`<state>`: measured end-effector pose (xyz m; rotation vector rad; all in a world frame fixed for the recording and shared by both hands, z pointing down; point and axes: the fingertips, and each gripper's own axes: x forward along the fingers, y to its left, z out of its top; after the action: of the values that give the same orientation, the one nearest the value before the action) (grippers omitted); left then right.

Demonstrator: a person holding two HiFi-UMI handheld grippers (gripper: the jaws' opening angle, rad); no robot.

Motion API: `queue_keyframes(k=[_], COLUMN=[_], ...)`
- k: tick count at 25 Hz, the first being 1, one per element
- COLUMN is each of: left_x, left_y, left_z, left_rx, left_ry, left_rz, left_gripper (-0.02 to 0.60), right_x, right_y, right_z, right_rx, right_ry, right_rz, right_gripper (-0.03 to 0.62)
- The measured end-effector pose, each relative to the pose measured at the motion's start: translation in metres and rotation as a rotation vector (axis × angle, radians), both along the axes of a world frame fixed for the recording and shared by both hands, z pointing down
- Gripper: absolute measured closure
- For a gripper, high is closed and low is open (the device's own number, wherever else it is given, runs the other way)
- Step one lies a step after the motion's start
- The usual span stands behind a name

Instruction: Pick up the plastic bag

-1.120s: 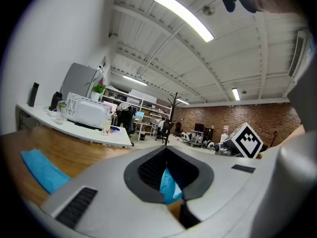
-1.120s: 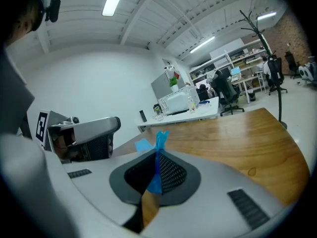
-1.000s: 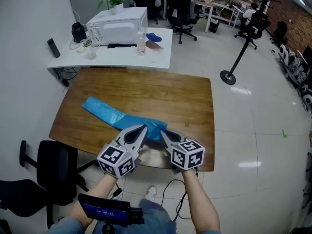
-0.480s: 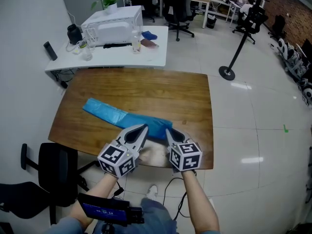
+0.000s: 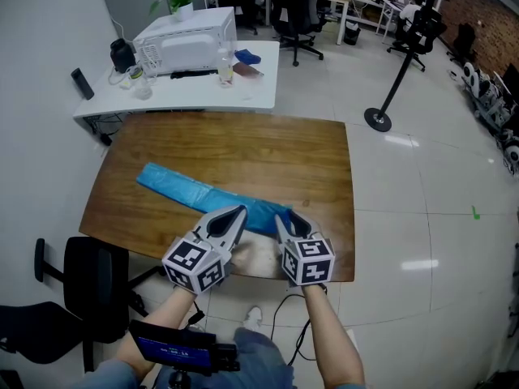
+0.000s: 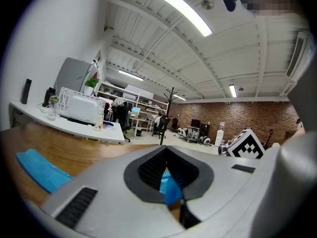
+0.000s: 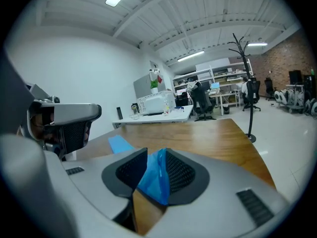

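Note:
A long blue plastic bag (image 5: 186,191) lies slantwise on the brown wooden table (image 5: 243,144), its near end between my two grippers at the front edge. My left gripper (image 5: 238,213) is shut on a fold of the bag (image 6: 171,187). My right gripper (image 5: 284,217) sits just right of it. Its jaws have just been opening, and a crumpled ridge of the bag (image 7: 153,180) stands loosely in the gap between its pads. The rest of the bag (image 7: 119,144) trails away flat to the left.
Behind the table stands a white desk (image 5: 259,87) with a microwave (image 5: 188,35) and small items. A black office chair (image 5: 93,286) is at the table's left corner. A black stand base (image 5: 377,124) rests on the tiled floor to the right.
The right gripper has come slightly left and lower, closer to the left one. The bag's bunched near end has sunk flatter onto the table. The left gripper has kept still.

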<state>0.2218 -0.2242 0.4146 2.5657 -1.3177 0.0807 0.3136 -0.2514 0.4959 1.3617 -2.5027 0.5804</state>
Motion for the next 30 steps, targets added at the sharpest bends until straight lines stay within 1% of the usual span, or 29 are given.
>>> queue_keyframes(k=[4, 10, 12, 15, 19, 21, 26, 30], left_x=[0.003, 0.007, 0.008, 0.009, 0.001, -0.008, -0.035, -0.06], left_y=[0.001, 0.001, 0.0, 0.0, 0.0, 0.002, 0.0, -0.008], left_z=[-0.001, -0.001, 0.0, 0.0, 0.0, 0.001, 0.004, 0.014], left_rx=[0.001, 0.003, 0.001, -0.005, -0.008, -0.015, -0.024, -0.045], left_ry=[-0.004, -0.012, -0.016, -0.023, -0.042, -0.048, -0.059, -0.058], left_rz=[0.006, 0.01, 0.01, 0.016, 0.012, 0.007, -0.014, -0.03], left_gripper=[0.566, 0.566, 0.566, 0.566, 0.566, 0.566, 0.566, 0.566], right_x=[0.007, 0.009, 0.007, -0.002, -0.021, -0.031, -0.051, -0.071], right_y=[-0.002, -0.003, -0.002, 0.001, 0.004, 0.007, 0.007, 0.003], right_z=[-0.001, -0.006, -0.009, -0.023, -0.037, -0.037, -0.035, -0.029], right_rx=[0.012, 0.027, 0.026, 0.046, 0.083, 0.082, 0.081, 0.067], right_ry=[0.011, 0.0, -0.019, -0.08, -0.114, -0.131, -0.144, -0.141], right_rz=[0.023, 0.021, 0.02, 0.017, -0.021, -0.04, -0.045, -0.05], right_gripper=[0.459, 0.459, 0.459, 0.459, 0.465, 0.514, 0.588, 0.594])
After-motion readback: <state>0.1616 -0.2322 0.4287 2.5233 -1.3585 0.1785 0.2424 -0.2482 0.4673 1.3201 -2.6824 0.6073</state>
